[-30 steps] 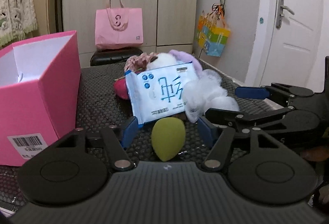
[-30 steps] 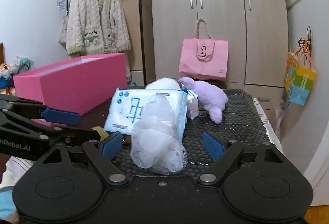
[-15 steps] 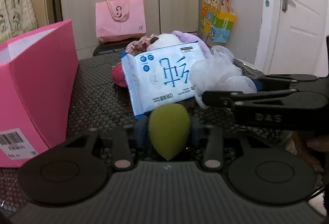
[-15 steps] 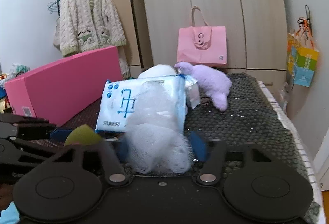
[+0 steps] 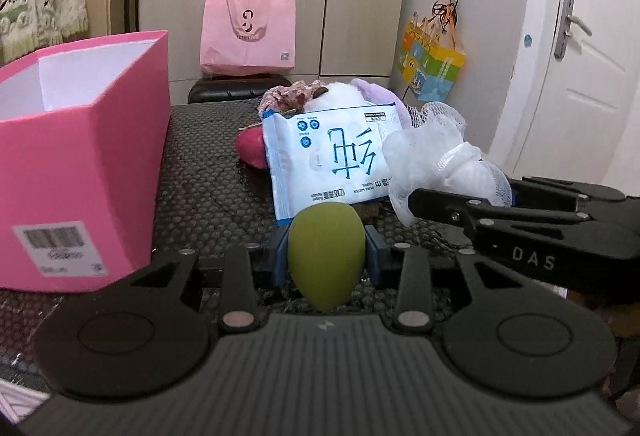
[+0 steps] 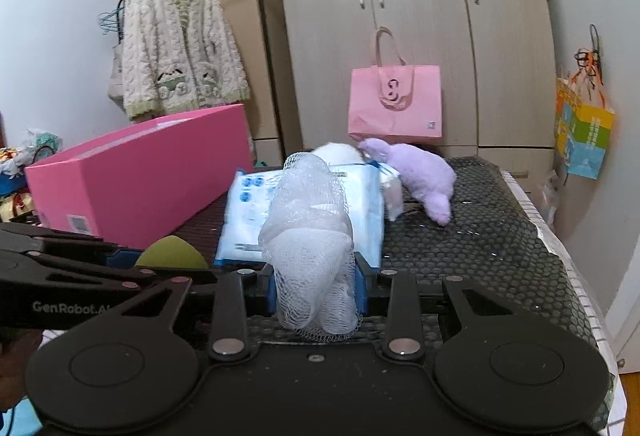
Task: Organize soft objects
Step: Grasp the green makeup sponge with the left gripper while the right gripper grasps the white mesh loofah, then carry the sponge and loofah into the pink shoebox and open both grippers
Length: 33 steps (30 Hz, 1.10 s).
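While the left tool (image 5: 326,254) is clamped on a green sponge (image 5: 326,256), its blue pads pressing both sides, the right tool (image 6: 316,286) is clamped on a white mesh puff (image 6: 310,236). Just behind both lies a wipes pack (image 5: 332,159) on the dark bench (image 6: 480,236). Left of the pack stands an open pink box (image 5: 80,155); behind the pack rests a purple plush (image 6: 424,179).

Olive-green egg-shaped foam sponge (image 5: 326,256): matt, smooth. White nylon mesh bath pouf (image 6: 310,236): open, rough netting. Blue-white plastic wipes pack (image 5: 332,159): glossy film. Pink cardboard box (image 5: 80,171): matt paper. Black table mat (image 5: 208,187): bumpy honeycomb texture. Lilac plush toy (image 6: 424,175): fuzzy.
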Tool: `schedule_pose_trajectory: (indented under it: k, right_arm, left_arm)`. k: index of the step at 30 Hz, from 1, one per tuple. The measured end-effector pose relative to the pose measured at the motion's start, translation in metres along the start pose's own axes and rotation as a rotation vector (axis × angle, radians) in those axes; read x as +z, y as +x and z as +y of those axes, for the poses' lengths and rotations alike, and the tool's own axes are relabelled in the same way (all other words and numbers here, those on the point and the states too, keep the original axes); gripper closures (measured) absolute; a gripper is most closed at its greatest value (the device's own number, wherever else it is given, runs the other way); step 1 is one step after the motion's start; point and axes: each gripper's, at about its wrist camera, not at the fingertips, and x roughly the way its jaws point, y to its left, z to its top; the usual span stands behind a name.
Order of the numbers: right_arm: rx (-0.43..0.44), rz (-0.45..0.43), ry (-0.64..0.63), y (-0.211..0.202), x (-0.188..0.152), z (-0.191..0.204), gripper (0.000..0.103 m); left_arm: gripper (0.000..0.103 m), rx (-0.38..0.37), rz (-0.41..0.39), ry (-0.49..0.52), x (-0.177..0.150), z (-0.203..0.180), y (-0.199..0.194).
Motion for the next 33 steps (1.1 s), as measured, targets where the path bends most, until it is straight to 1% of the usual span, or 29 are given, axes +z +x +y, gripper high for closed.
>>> schedule_pose_trajectory:
  k: [3,7,12,14,17,20,22,26,31,33]
  right_arm:
    - [0.022,0.009,-0.002,-0.005,0.003,0.011,0.064]
    - [0.049,0.043,0.017,-0.007,0.003,0.026,0.064]
    - [0.135,0.081,0.06,-0.009,0.003,0.041,0.064]
    - [0.158,0.093,0.053,-0.01,0.004,0.05,0.064]
    - [0.203,0.115,0.035,-0.011,0.009,0.063,0.064]
    - [0.253,0.141,0.001,-0.012,0.02,0.079,0.064]
    - [0.27,0.144,-0.027,-0.012,0.027,0.09,0.064]
    - [0.301,0.121,-0.091,-0.017,0.047,0.108,0.064]
    - [0.326,0.1,-0.101,-0.013,0.069,0.122,0.063]
    - [0.323,0.083,-0.108,-0.007,0.077,0.127,0.063]
  left_arm:
    - [0.066,0.008,-0.002,-0.015,0.0,0.006,-0.012]
    - [0.066,0.02,0.006,-0.04,-0.001,0.016,-0.029]
    - [0.066,0.085,0.067,-0.03,-0.003,0.027,-0.047]
    - [0.066,0.089,0.086,-0.042,-0.003,0.033,-0.055]
    - [0.066,0.074,0.11,-0.068,-0.001,0.042,-0.066]
    - [0.066,0.09,0.126,-0.051,0.005,0.048,-0.075]
    - [0.066,0.108,0.125,-0.033,0.011,0.052,-0.082]
    - [0.066,0.104,0.107,-0.03,0.024,0.063,-0.097]
    - [0.065,0.105,0.061,-0.017,0.044,0.079,-0.112]
    - [0.065,0.114,0.045,-0.015,0.052,0.086,-0.113]
